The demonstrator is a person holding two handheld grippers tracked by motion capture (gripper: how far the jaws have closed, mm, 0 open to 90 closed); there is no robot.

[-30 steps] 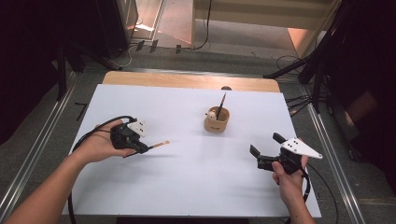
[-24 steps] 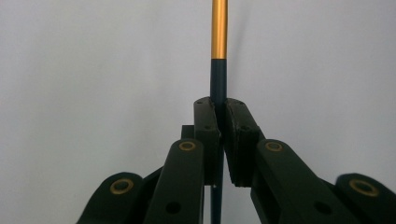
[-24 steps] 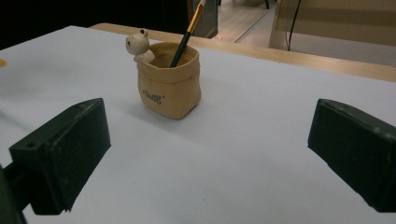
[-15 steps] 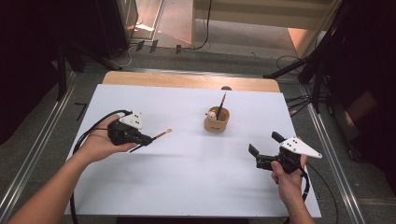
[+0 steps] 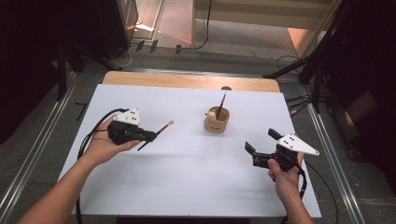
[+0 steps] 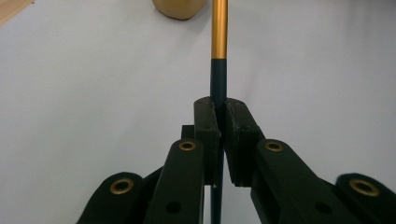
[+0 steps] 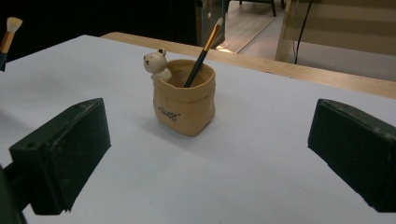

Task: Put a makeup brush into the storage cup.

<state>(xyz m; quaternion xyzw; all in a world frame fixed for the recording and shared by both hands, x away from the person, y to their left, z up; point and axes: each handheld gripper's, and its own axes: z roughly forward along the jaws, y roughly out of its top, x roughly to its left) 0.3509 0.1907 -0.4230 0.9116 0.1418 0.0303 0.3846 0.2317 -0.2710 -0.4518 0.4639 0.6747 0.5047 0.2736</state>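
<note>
The left gripper (image 5: 148, 136) is clamped on a slender brush (image 5: 159, 132), held above the left half of the white table cover (image 5: 187, 186). In the high view the brush juts from the jaws toward the tan holder (image 5: 217, 119), its pale tuft leading and its dark tail trailing below the jaws, well apart from the holder. The left gripper view adds the detail of the grip: the two black pads (image 6: 208, 121) press flat on the dark blue-green handle (image 6: 217, 77), just below a matte gold ferrule (image 6: 219, 28), and brass-coloured pivot pins mark the jaw links.

The right gripper (image 5: 264, 142) sits at the right of the table with its jaws spread wide and nothing between them. Its own view shows the blocky black pads (image 7: 65, 149) at either side of the frame and, between them and farther off, the holder (image 7: 184, 105) as a soft-looking, sack-shaped pot with a rolled rim and small printed lettering. A small white bear figure (image 7: 155, 63) perches at its rim, and a second brush (image 7: 203, 51) leans inside, tip up. The tuft of the held brush (image 7: 11, 25) shows at the far left edge of this view.

A bare wooden strip (image 5: 187, 80) borders the far edge of the cover.
</note>
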